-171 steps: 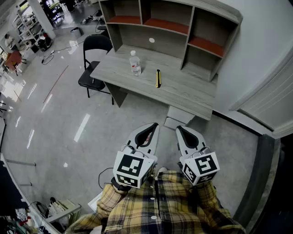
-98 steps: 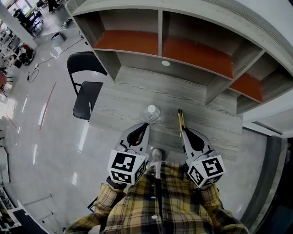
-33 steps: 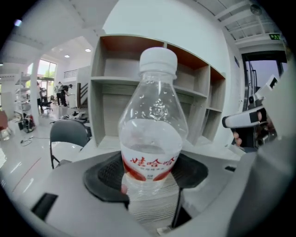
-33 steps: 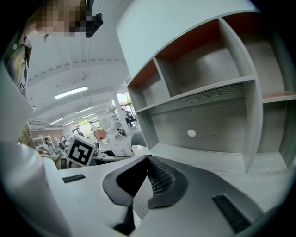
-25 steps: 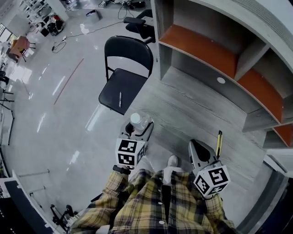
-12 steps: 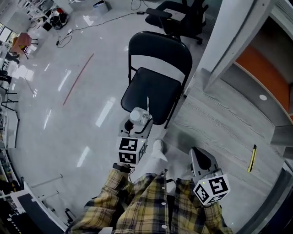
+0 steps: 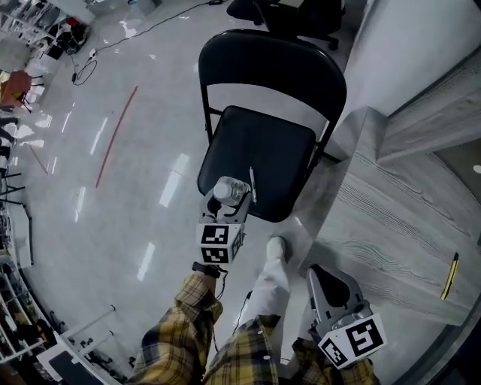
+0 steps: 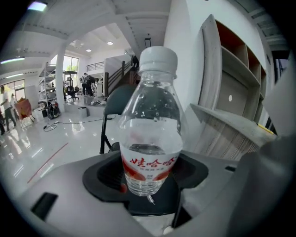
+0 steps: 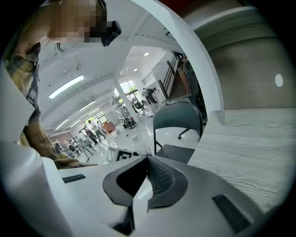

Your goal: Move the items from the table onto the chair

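Observation:
My left gripper (image 7: 227, 201) is shut on a clear water bottle (image 7: 228, 191) with a white cap and a red label, held upright over the front edge of the black folding chair's seat (image 7: 259, 154). In the left gripper view the bottle (image 8: 151, 125) stands between the jaws, partly filled. A thin pen-like item (image 7: 252, 186) lies on the seat beside the bottle. A yellow and black utility knife (image 7: 449, 275) lies on the grey wooden table (image 7: 398, 225) at the right. My right gripper (image 7: 329, 284) is shut and empty, low over the table's near edge; its jaws (image 9: 147, 173) meet.
The chair's backrest (image 7: 270, 64) is at the far side. Grey shelving (image 8: 231, 88) rises above the table at the right. A black office chair (image 7: 293, 11) stands behind. The glossy floor with a red line (image 7: 114, 135) spreads to the left. The person's shoe (image 7: 276, 248) is below the seat.
The view has swung further toward the chair. My left gripper has carried the bottle from in front of the chair to over the seat's front edge. The right gripper stays shut near the table.

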The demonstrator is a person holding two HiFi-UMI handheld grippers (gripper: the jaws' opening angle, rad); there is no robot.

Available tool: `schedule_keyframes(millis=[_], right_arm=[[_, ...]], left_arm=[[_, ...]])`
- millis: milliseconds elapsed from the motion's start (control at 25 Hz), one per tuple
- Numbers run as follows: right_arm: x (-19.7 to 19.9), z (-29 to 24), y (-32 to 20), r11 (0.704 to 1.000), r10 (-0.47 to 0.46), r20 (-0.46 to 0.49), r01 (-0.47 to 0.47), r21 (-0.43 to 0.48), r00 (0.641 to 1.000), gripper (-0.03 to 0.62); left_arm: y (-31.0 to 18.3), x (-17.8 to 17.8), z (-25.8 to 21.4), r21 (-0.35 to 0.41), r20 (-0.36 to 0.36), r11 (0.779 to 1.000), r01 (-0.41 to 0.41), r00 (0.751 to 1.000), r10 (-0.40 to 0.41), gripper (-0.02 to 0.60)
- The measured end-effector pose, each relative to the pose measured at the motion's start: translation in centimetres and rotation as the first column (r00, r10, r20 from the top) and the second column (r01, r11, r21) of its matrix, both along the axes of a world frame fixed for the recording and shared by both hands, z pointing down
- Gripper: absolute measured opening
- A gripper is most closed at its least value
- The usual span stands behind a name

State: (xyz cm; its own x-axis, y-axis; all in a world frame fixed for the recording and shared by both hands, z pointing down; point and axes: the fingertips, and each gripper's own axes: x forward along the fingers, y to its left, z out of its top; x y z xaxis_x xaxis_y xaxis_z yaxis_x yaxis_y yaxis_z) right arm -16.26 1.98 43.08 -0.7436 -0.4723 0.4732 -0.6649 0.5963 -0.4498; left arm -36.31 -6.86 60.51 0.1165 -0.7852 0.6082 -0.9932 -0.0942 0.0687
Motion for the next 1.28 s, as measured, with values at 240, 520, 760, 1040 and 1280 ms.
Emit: schedule_keyframes(millis=[240, 520, 760, 1040, 1280], right_arm=[[0.6, 3.1, -1.7, 0.999, 0.037, -0.017, -0.037, -0.007, 0.999, 0.017], [0.0, 4.5, -0.8, 0.993, 0.086, 0.022, -0.084, -0.088, 0.996, 0.017], [0.1, 3.7, -0.4, 0.996, 0.067, 0.053, -0.064, -0.058, 0.996, 0.017], [1.9, 2.3, 0.2, 0.997, 0.073, 0.066, -0.071, -0.038, 0.995, 0.017], [7.4, 0.4, 1.2, 0.992, 0.129, 0.038, -0.128, -0.023, 0.991, 0.017]], left_arm=[[-1.7, -1.2, 9.5, -0.058, 0.056, 0.997, -0.056, 0.997, 0.060, 0.296], [-1.0, -1.3, 15.9, -0.134, 0.063, 0.985, -0.112, 0.991, 0.121, 0.301], [-0.4, -1.1, 16.2, -0.149, 0.052, 0.983, -0.104, 0.992, 0.113, 0.305], [2.6, -1.8, 17.4, -0.266, 0.028, 0.964, -0.015, 0.999, 0.024, 0.367], [6.5, -1.4, 13.7, -0.299, -0.022, 0.948, 0.104, 0.993, -0.116, 0.367]])
